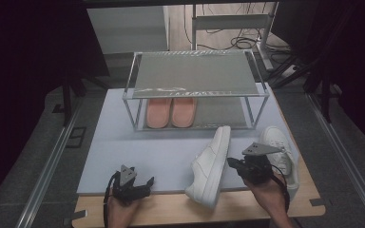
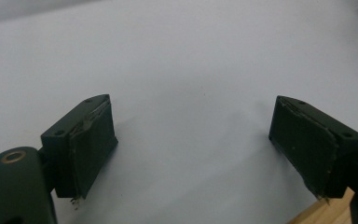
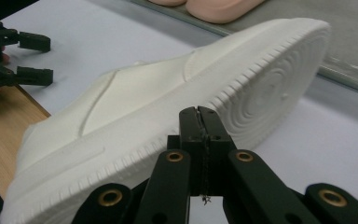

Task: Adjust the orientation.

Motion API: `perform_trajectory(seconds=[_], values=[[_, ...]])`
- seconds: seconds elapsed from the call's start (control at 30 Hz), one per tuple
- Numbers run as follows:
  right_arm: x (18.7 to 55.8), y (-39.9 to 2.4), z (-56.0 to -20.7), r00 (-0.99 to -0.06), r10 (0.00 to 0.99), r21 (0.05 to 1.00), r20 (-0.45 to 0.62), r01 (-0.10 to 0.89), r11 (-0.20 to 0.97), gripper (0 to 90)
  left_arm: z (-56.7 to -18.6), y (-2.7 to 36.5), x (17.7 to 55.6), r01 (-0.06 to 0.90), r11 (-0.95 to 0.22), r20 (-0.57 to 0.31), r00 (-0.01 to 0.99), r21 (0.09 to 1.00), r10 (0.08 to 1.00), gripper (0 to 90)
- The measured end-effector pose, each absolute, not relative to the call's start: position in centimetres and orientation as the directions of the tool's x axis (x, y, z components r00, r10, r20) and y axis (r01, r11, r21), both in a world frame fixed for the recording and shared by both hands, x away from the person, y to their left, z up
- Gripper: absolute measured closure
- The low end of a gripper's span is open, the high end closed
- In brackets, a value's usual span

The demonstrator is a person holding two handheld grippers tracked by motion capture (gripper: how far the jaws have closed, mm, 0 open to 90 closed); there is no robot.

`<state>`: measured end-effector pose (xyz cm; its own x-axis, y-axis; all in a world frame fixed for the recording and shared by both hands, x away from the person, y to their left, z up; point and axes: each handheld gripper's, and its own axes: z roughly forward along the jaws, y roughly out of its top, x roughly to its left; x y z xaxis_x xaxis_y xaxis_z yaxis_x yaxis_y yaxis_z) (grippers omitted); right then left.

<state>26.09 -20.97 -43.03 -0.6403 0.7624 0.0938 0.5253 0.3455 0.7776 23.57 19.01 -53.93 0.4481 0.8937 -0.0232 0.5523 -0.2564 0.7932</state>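
A white sneaker (image 1: 211, 164) lies tipped on its side on the pale mat, its ribbed sole (image 3: 270, 79) turned to my right gripper (image 1: 233, 164). That gripper (image 3: 200, 114) is shut with nothing between its jaws. Its tips sit right at the sole's edge, and I cannot tell whether they touch it. A second white sneaker (image 1: 278, 142) stands upright just behind the right hand. My left gripper (image 1: 140, 178) rests near the mat's front edge, open and empty (image 2: 191, 126), with bare mat between its pads.
A metal two-shelf rack (image 1: 195, 73) stands at the back of the mat (image 1: 123, 142), with a pair of pink slippers (image 1: 171, 111) on its lower shelf. A wooden table edge (image 1: 195, 209) runs along the front. Cables lie on the floor behind.
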Motion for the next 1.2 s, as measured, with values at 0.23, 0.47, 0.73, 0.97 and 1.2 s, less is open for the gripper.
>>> perform_trajectory(seconds=[0.23, 0.47, 0.73, 0.97, 1.2], values=[[26.4, -19.4, -43.2, -0.663, 0.743, 0.78, 0.092, 0.512, 0.36, 89.8, -53.9, 19.0, 23.6, 0.553, -0.256, -0.024, 0.447, 0.793, 0.894, 13.9], [26.7, -18.7, -43.6, -0.662, 0.745, 0.778, 0.082, 0.509, 0.368, 89.8, -53.9, 19.0, 23.6, 0.553, -0.256, -0.024, 0.447, 0.793, 0.894, 13.9], [26.3, -19.2, -43.9, -0.658, 0.749, 0.777, 0.078, 0.511, 0.368, 90.0, -53.9, 19.0, 23.6, 0.552, -0.255, -0.024, 0.447, 0.794, 0.894, 13.9], [25.5, -20.0, -44.1, -0.65, 0.756, 0.777, 0.08, 0.516, 0.361, 90.0, -53.9, 19.0, 23.5, 0.552, -0.258, -0.022, 0.448, 0.793, 0.894, 13.9], [24.9, -20.9, -44.1, -0.636, 0.767, 0.773, 0.08, 0.526, 0.356, 90.0, -53.9, 19.0, 23.5, 0.552, -0.257, -0.023, 0.448, 0.793, 0.894, 13.9]])
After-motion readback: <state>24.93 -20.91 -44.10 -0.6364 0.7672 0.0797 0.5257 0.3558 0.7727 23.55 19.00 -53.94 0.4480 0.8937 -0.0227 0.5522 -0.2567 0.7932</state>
